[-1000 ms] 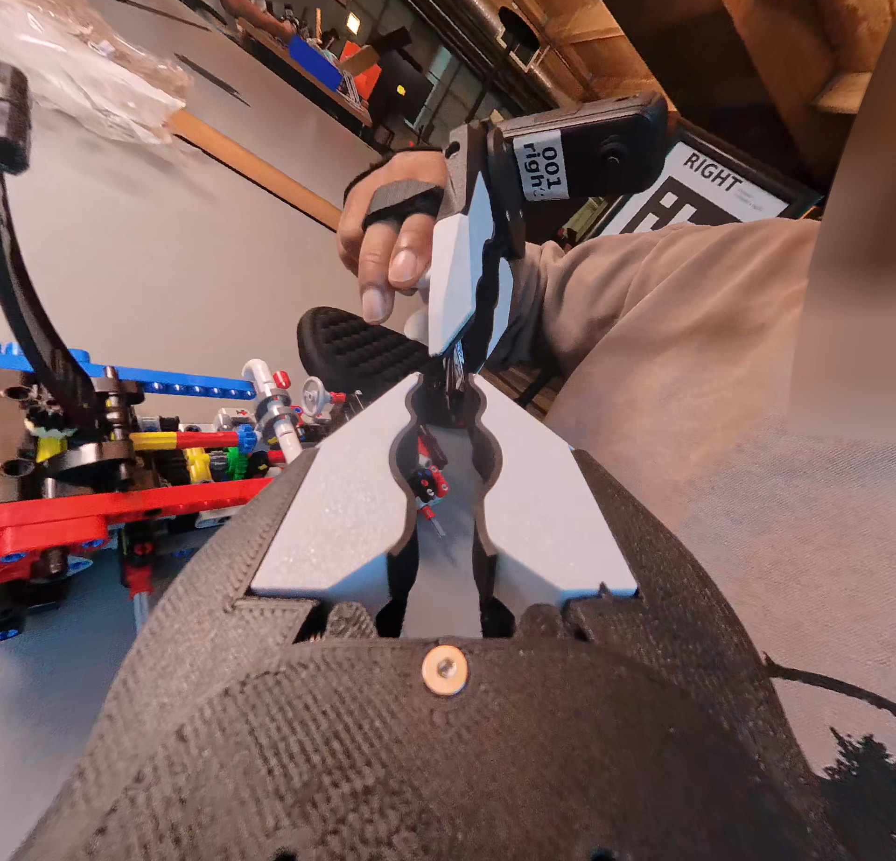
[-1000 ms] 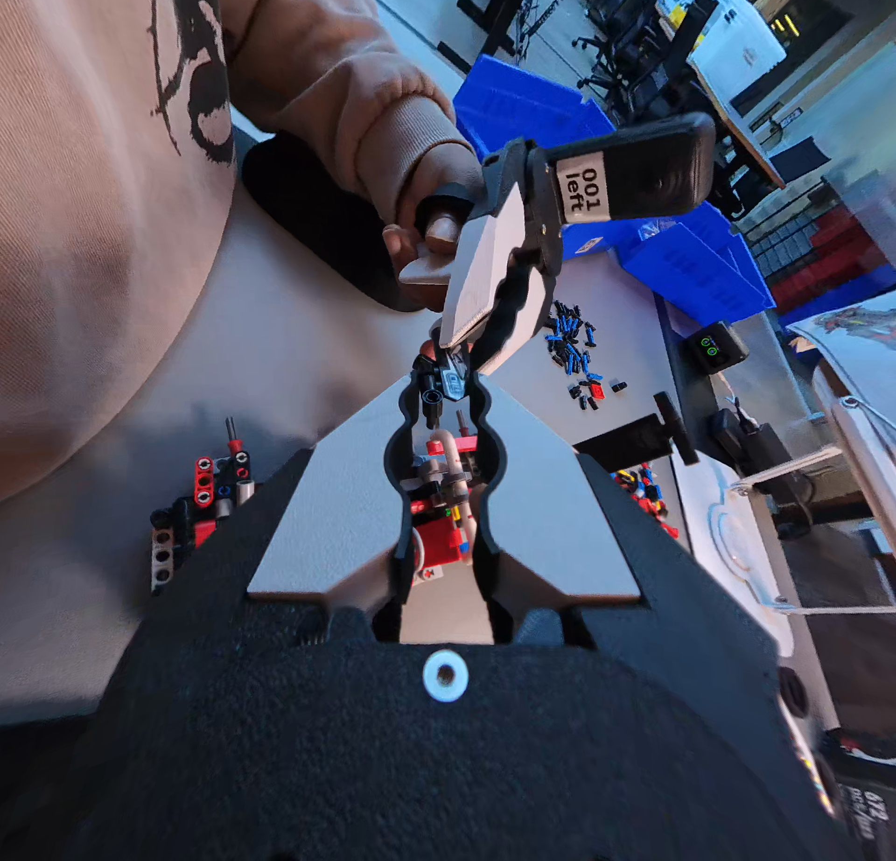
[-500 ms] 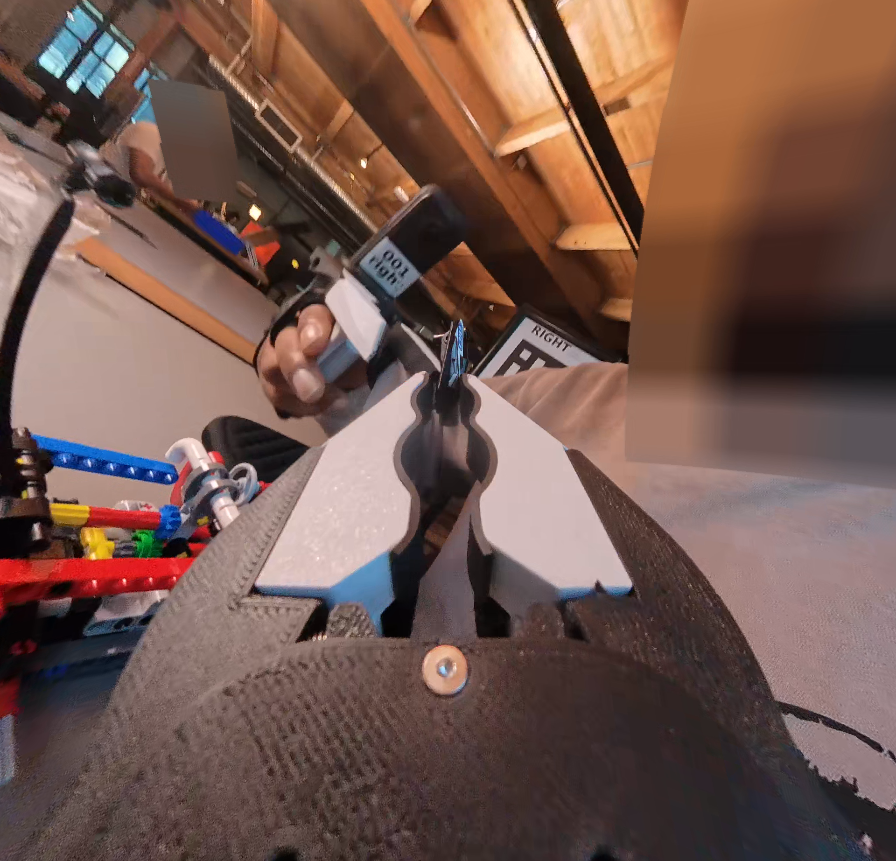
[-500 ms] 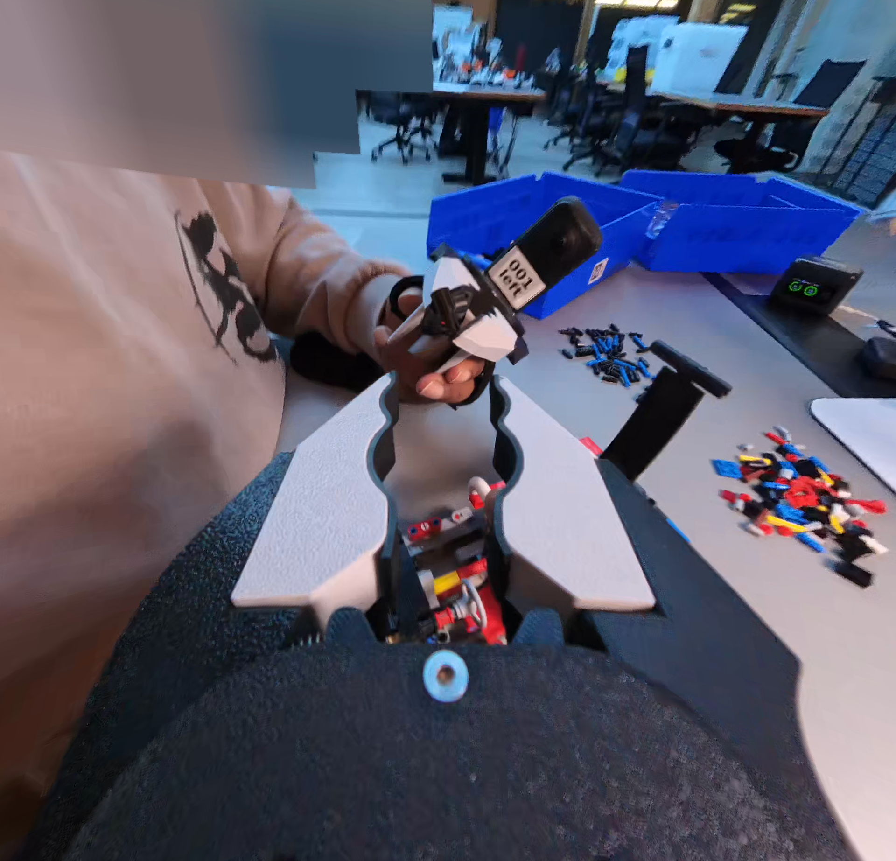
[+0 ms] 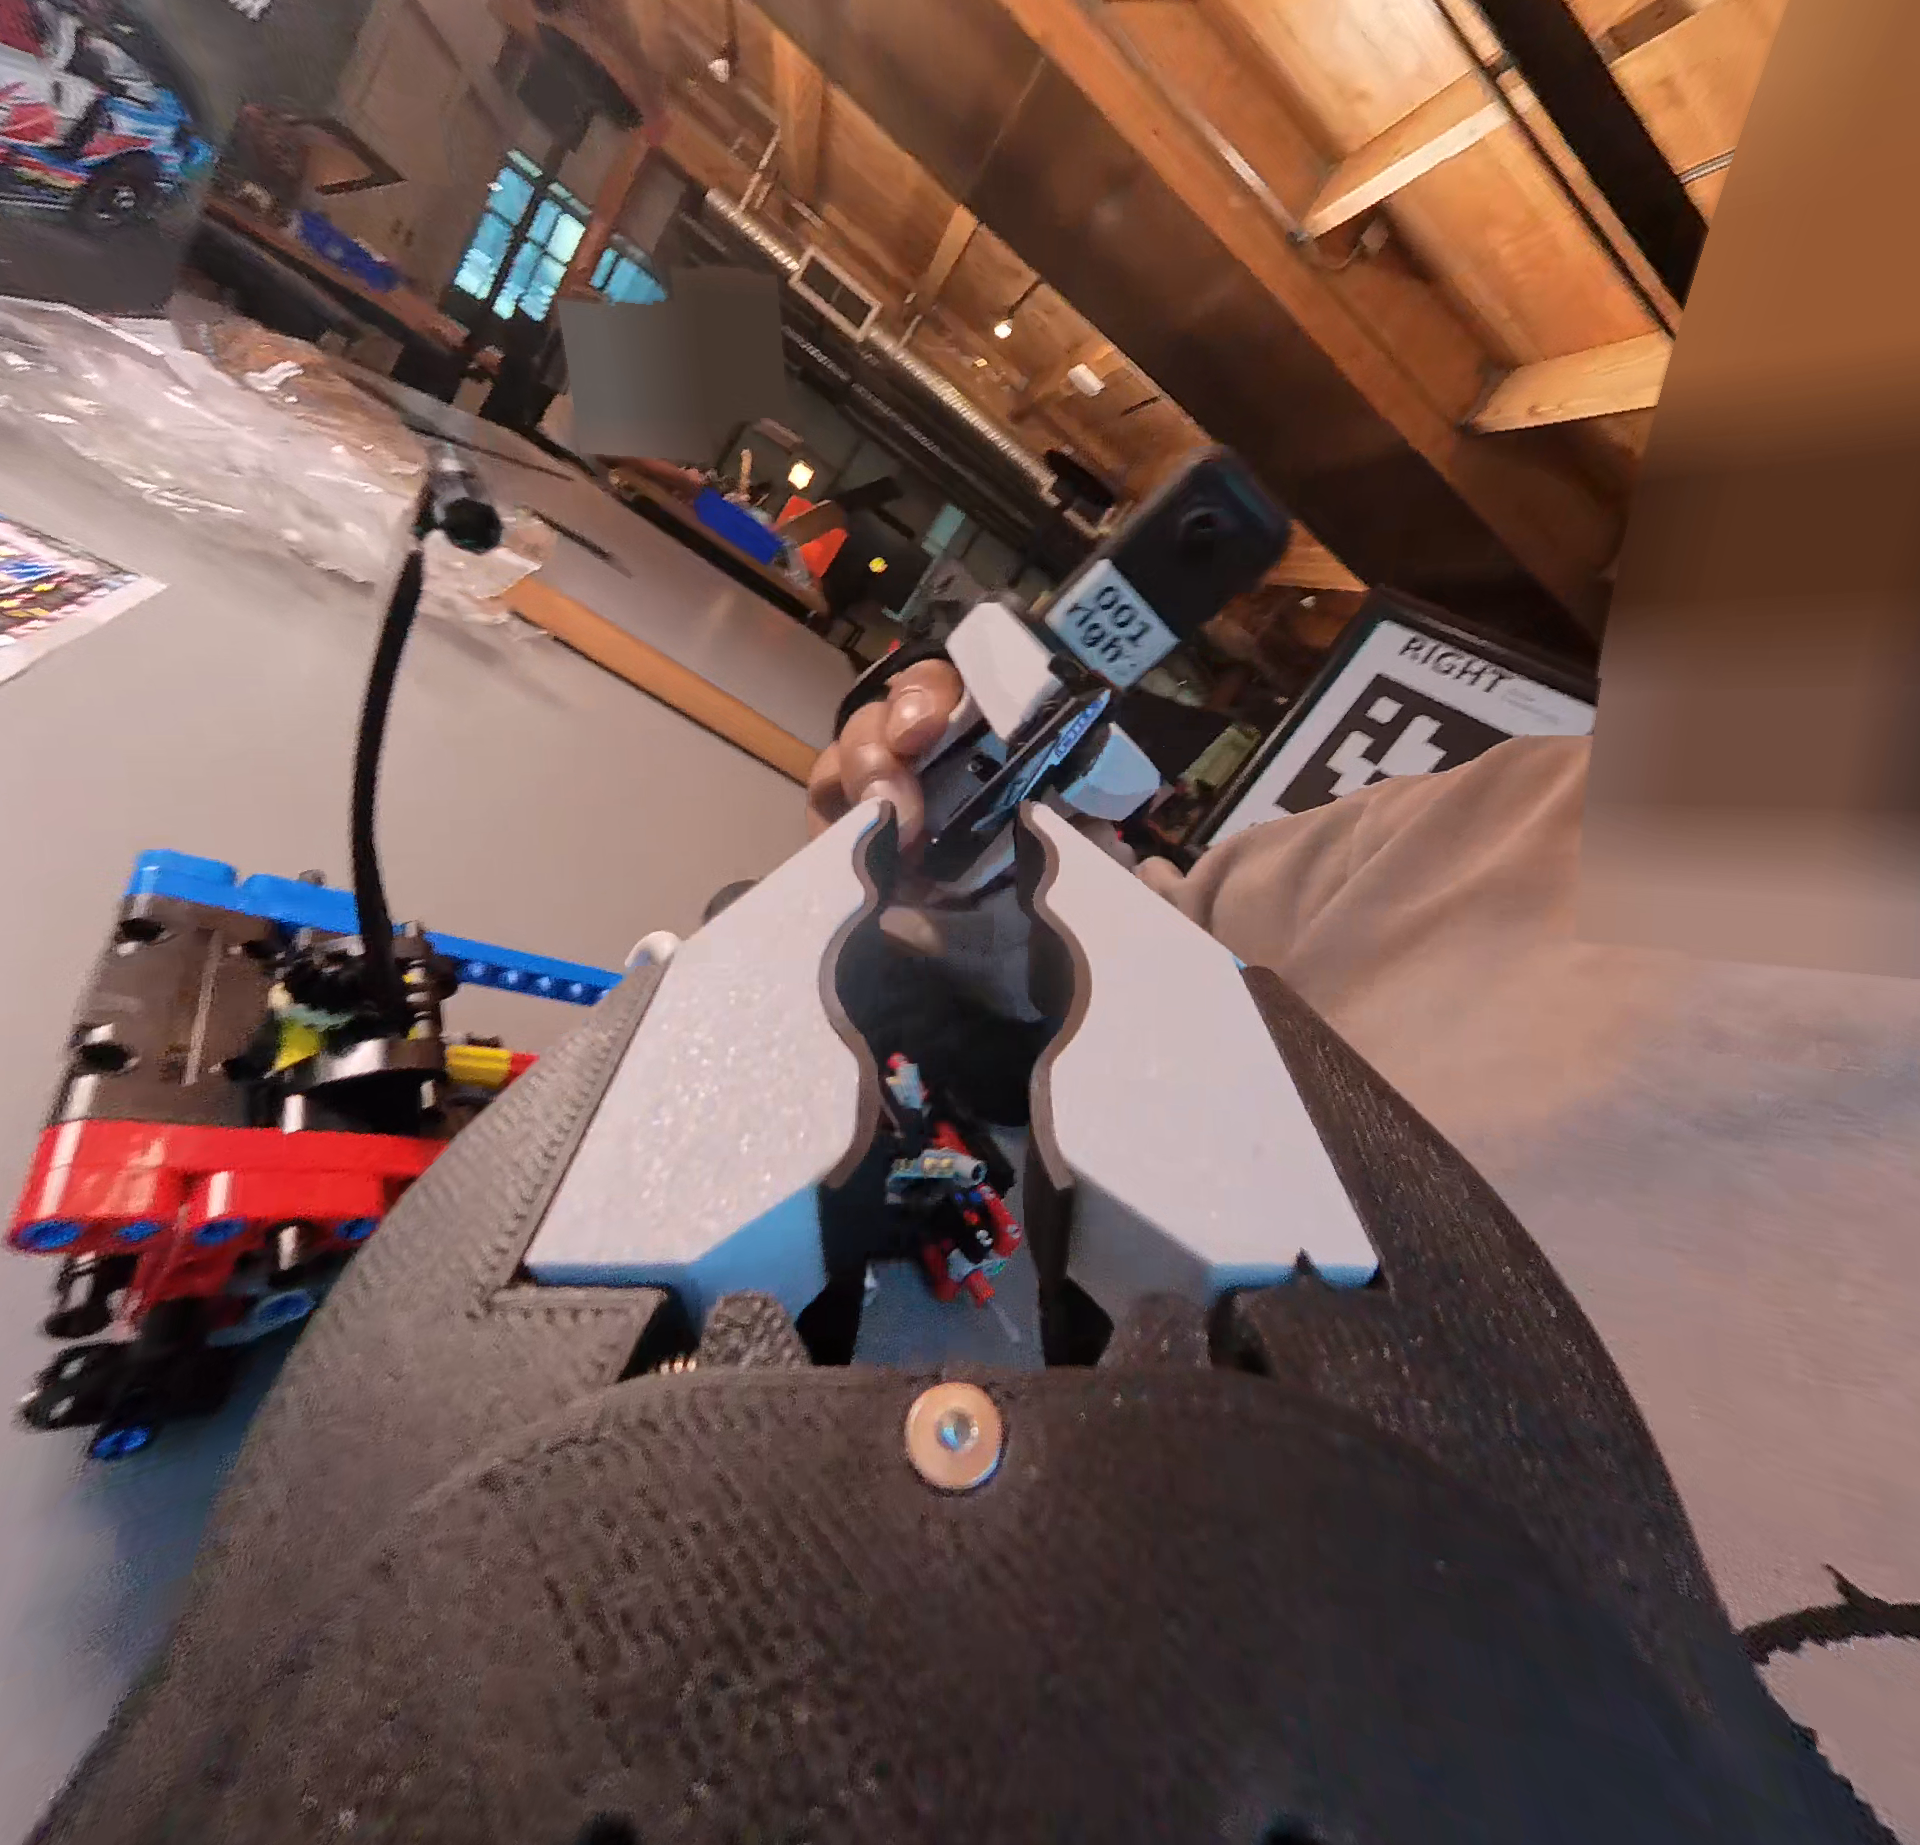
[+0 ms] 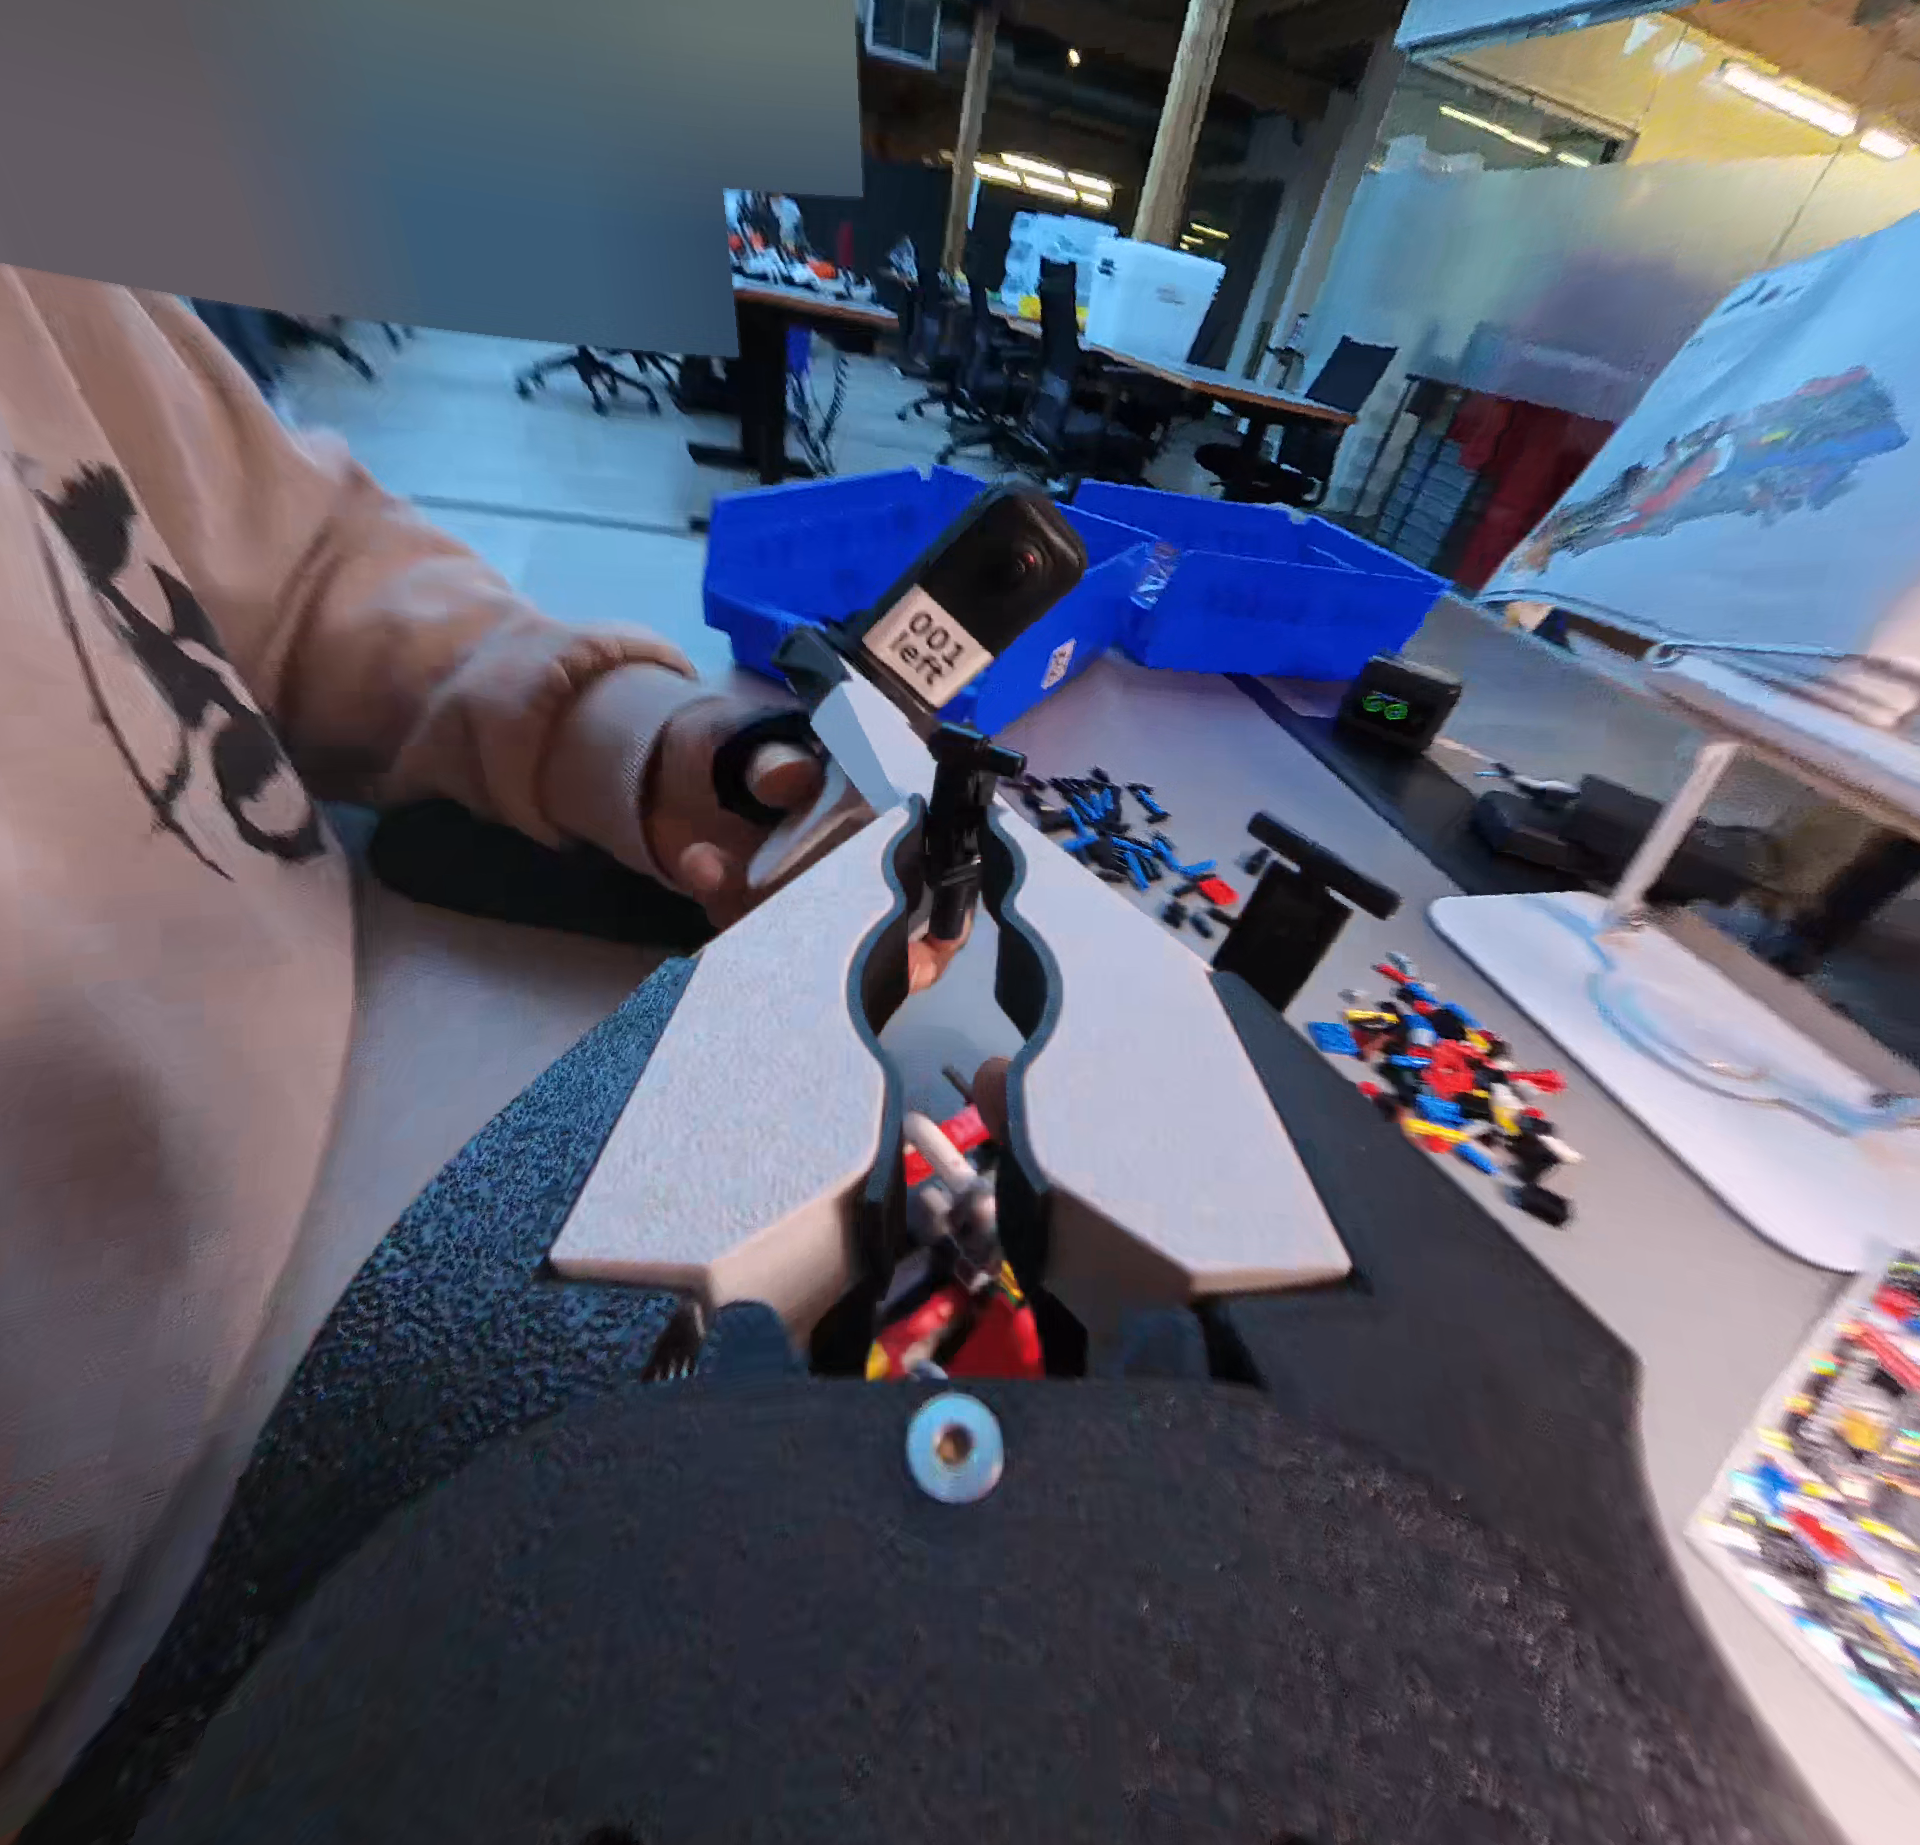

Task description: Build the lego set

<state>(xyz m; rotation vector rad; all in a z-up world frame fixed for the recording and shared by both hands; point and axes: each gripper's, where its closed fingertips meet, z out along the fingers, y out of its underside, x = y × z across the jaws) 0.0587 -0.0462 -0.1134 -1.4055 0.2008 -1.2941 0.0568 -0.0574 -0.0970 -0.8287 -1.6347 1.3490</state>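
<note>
Grippers raised above the table (image 6: 1621,1307)

Right gripper (image 6: 951,839) pinches a black part (image 6: 954,839); left gripper (image 5: 956,839) spread, empty. Lego model (image 5: 239,1120) stands below left; loose pieces (image 6: 1444,1089), blue bins (image 6: 1278,590) beyond.

Red, blue and black lego model (image 5: 229,1099), bright blue bins (image 6: 1278,600), grey table (image 6: 1621,1265)

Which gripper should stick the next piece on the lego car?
Probably the right. The right gripper pinches a black piece at its fingertips, while the left gripper is open and empty. The lego model lies close by on the table.
</note>
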